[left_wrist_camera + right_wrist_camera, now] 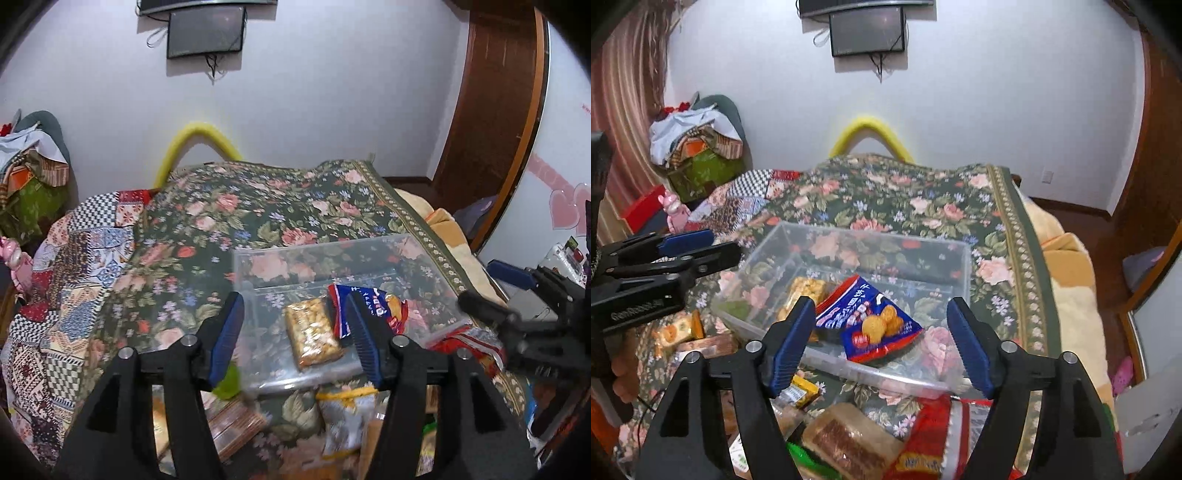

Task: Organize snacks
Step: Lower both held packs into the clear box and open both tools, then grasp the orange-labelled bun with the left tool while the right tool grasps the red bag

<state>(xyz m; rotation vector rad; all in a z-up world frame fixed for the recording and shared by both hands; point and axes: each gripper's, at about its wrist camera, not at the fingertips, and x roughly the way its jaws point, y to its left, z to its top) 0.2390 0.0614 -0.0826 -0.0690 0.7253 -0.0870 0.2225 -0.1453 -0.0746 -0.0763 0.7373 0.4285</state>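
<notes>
With both your left gripper [295, 332] and right gripper [882, 339] standing fingers apart and empty above the clear plastic bin [964, 266] on the flowered bedspread [923, 192], the blue biscuit bag [875, 325] and peanut brittle pack [314, 332] lie inside it, while unsorted snacks wait at the bed's near edge.

The left gripper [297, 332] tilts downward, jaws parted and empty; the right gripper [882, 341] likewise, spread wider.
</notes>
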